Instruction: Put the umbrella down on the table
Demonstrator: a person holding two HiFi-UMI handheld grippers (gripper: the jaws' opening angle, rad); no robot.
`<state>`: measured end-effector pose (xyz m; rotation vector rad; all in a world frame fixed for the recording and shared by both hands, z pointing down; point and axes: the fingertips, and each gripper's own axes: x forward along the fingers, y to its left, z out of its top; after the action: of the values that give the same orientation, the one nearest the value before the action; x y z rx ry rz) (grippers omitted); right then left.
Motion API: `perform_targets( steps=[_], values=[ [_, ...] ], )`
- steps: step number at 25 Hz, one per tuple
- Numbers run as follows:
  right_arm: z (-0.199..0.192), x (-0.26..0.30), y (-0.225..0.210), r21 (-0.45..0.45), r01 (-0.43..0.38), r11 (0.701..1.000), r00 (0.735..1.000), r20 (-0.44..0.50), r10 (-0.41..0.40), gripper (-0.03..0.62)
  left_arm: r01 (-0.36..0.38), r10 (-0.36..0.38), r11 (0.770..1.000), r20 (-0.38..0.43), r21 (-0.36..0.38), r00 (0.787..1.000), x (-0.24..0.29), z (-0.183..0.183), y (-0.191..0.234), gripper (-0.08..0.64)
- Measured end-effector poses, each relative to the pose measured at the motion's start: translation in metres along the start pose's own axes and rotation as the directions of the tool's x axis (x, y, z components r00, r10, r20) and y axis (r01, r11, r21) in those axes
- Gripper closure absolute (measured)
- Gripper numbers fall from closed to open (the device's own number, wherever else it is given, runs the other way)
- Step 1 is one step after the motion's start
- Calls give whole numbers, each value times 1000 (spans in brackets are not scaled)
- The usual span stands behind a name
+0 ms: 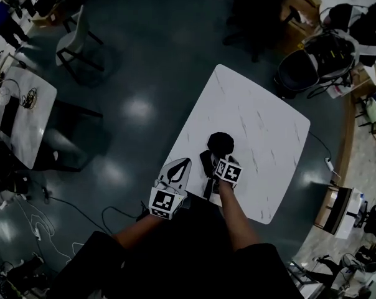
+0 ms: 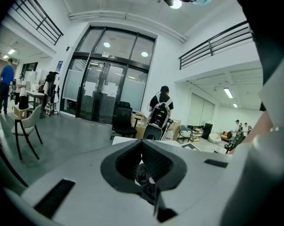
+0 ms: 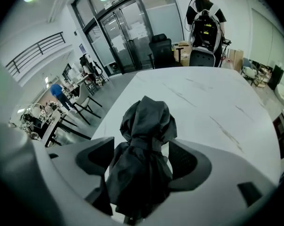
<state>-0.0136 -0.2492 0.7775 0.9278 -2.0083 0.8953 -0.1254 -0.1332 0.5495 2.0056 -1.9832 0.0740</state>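
Note:
A folded black umbrella lies on the white marble table, close to its near left edge. My right gripper stands over the umbrella's near end, pointing steeply down. In the right gripper view the umbrella sits between the wide-spread jaws of that gripper, with bare table showing beside the right pad, so it is open. My left gripper hovers just off the table's left edge, jaws together. In the left gripper view that gripper points almost level into the room, a small dark scrap in its hollow.
A dark stroller-like chair stands past the table's far right corner. A second marble table and a white chair stand to the left. Cables trail on the dark floor. A person with a backpack stands beyond the table.

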Motion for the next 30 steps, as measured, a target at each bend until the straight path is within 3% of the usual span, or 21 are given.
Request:
perform_targets(
  steps=[5,11,18,21,25,30],
  values=[
    [13,-49,9,34,-17,999,991,131,12,230,78,-79,997,26,22,997,-9,3,-18,554],
    [28,-126,39,-9,-50,999,949,312,51,235,182,-182,983,43,21,982,-17,4,-42,552],
    [27,-218,65,-57,-48,997,877,476,69,364,281,-284,959,73,43,956,-22,20,-69,554],
    [21,-238,74,-91,-94,991,854,505,127,540,303,-306,952,71,48,949,-25,22,-81,554],
    [14,-273,68,-78,-104,992,812,569,130,572,338,-343,938,72,74,937,-32,22,-111,554],
    [7,-320,52,-125,12,992,764,642,72,572,358,-367,927,72,111,927,-35,25,-159,554]
  ],
)
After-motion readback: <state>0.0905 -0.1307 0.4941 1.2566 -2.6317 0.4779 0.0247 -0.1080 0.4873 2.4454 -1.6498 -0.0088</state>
